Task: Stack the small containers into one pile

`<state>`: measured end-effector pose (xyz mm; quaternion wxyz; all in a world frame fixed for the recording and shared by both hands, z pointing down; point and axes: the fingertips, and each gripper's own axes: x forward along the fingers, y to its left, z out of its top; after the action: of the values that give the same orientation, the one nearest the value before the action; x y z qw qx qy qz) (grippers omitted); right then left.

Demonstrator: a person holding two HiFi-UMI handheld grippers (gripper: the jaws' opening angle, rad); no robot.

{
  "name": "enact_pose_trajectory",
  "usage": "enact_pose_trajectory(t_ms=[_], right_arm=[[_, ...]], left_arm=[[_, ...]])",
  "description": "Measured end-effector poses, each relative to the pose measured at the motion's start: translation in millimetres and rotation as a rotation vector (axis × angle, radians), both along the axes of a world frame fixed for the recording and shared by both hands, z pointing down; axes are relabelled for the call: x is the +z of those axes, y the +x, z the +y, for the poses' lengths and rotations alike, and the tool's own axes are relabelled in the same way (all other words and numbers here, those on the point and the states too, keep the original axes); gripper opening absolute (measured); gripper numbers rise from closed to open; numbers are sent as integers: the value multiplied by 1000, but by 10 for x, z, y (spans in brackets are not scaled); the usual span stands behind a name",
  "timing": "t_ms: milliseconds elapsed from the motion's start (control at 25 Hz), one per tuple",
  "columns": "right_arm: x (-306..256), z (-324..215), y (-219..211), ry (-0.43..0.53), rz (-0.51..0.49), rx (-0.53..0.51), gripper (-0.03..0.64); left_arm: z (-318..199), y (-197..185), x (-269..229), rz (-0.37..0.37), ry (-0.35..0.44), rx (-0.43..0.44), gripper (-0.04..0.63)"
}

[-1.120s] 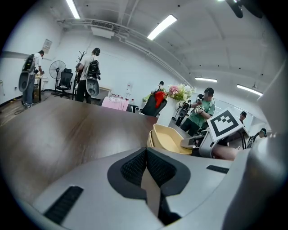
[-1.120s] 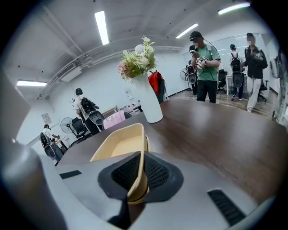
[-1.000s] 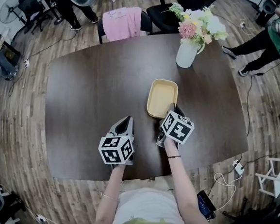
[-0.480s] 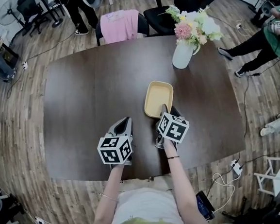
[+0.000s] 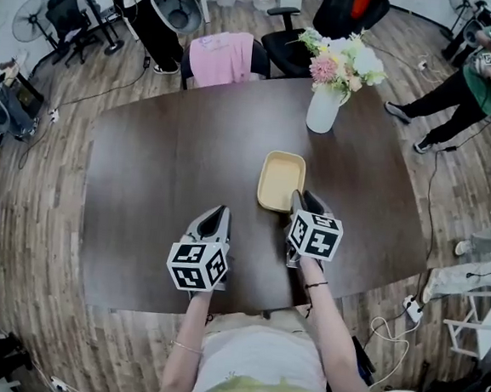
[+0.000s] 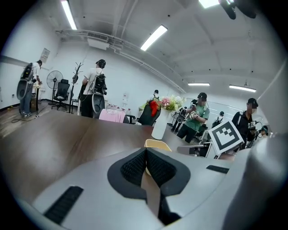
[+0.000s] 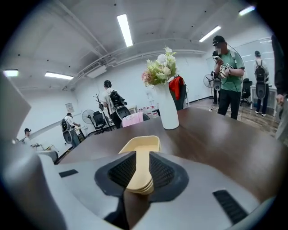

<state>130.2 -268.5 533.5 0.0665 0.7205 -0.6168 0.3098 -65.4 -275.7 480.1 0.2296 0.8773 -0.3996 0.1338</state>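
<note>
A pile of nested pale yellow containers (image 5: 282, 179) lies flat on the dark table (image 5: 170, 176), in front of the white vase. My right gripper (image 5: 300, 201) is at the pile's near right corner. In the right gripper view the pile's rim (image 7: 140, 167) runs between the two pads (image 7: 120, 170). The jaws are closing, and the pads stand beside the rim without visibly squeezing it. My left gripper (image 5: 218, 217) rests to the left of the pile, shut and holding nothing. Past its pads in the left gripper view, the pile (image 6: 157, 144) shows small.
A white vase of flowers (image 5: 324, 108) stands on the table behind the pile. A chair with a pink cloth (image 5: 221, 57) and a black office chair (image 5: 294, 48) are at the far edge. People stand around the room, one at the far right (image 5: 461, 77).
The right gripper's jaws have come apart at the pile's near corner. My head camera has shifted, so everything sits a little lower in view. The left gripper has stayed in place.
</note>
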Motion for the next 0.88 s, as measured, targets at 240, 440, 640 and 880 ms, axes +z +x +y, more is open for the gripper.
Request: enact_pose_trajectory(t_ms=[240, 440, 640, 880], right_arm=[[-361, 107, -166, 103, 45, -181, 38], [-653, 237, -289, 225, 25, -306, 29], [-1027, 358, -369, 361, -15, -376, 21], [-1407, 421, -299, 472, -34, -393, 21]], left_arm=[[126, -110, -265, 5, 90, -16, 25], [200, -172, -484, 13, 187, -37, 25], [252, -226, -740, 9, 276, -51, 25], [263, -268, -993, 17, 351, -94, 25]])
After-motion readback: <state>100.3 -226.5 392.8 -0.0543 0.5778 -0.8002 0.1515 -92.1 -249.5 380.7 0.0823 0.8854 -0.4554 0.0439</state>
